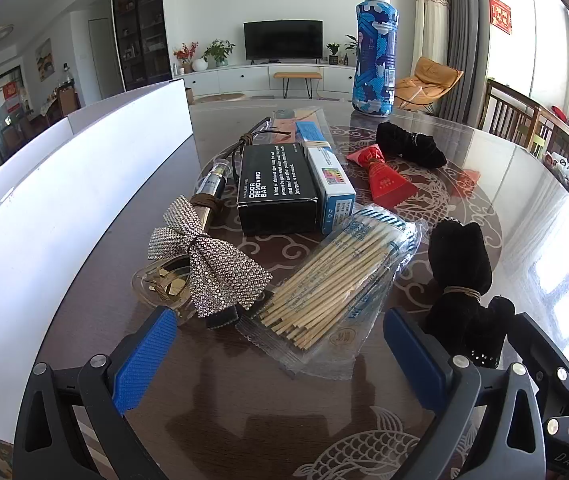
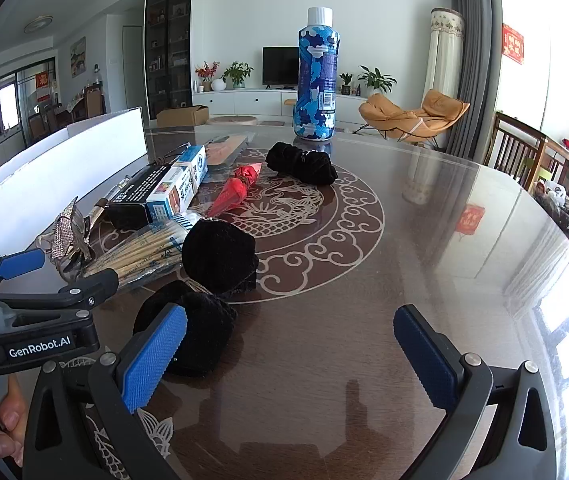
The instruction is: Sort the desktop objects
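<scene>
I hold both tongs above the desk (image 1: 524, 184), and both are spread wide apart with nothing between their blue pads. Between and just beyond the fingers of the left tongs (image 1: 280, 344) lies a clear packet of wooden sticks (image 1: 336, 280). Close to its left finger I see a sparkling bow clip (image 1: 212, 264), which rests on a small clear dish (image 1: 152, 284). Close to its right finger lies a black velvet pouch (image 1: 460, 272), tied in the middle with a thin cord. Farther ahead of the left tongs there is a black box (image 1: 272, 188) with white print, and a white and blue carton (image 1: 332, 184) is touching its right side. To the left of the black box lies a metal cylinder (image 1: 212, 184), and beyond the carton is a flat clear package (image 1: 296, 124). A red wrapped item (image 1: 384, 176) and a black fabric bundle (image 1: 408, 144) are farther, to the right of the boxes. A tall blue patterned bottle (image 1: 376, 56) stands upright at the far side. A long white box (image 1: 64, 184) runs along the left of the left tongs. The right tongs (image 2: 288, 356) hover over bare desk surface, and the same velvet pouch is just beside their left finger. At the bottom left of the right view, a hand (image 2: 0, 428) grips the other handle.
</scene>
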`<state>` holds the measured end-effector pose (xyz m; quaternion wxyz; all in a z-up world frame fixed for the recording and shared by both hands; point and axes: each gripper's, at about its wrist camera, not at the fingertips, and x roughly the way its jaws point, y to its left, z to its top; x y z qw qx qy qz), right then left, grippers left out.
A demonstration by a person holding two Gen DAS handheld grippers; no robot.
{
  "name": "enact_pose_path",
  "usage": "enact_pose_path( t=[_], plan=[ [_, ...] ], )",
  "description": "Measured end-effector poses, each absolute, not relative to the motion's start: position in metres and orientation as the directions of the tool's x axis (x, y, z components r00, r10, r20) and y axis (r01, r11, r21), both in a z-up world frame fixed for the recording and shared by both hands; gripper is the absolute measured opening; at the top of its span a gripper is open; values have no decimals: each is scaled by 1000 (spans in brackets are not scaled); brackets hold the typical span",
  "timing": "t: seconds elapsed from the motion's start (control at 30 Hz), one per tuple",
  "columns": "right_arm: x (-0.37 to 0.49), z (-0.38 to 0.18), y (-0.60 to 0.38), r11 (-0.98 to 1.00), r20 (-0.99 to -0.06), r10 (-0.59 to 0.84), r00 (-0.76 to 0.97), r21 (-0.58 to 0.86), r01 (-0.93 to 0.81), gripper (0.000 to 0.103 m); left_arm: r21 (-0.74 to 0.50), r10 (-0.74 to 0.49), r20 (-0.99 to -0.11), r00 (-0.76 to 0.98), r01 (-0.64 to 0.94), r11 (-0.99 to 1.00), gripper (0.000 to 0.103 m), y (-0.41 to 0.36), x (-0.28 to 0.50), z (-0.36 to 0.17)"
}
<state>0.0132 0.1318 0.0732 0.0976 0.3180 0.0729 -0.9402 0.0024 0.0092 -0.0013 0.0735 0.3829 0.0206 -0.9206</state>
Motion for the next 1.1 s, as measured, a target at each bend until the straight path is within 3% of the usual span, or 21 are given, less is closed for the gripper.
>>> enact_pose_path(
  t=[1.1],
  plan=[
    [14, 73, 132, -970, -613, -138, -778, -75, 231, 103, 23, -127, -709, -694, 157, -987, 103, 10, 1, -2]
  ],
)
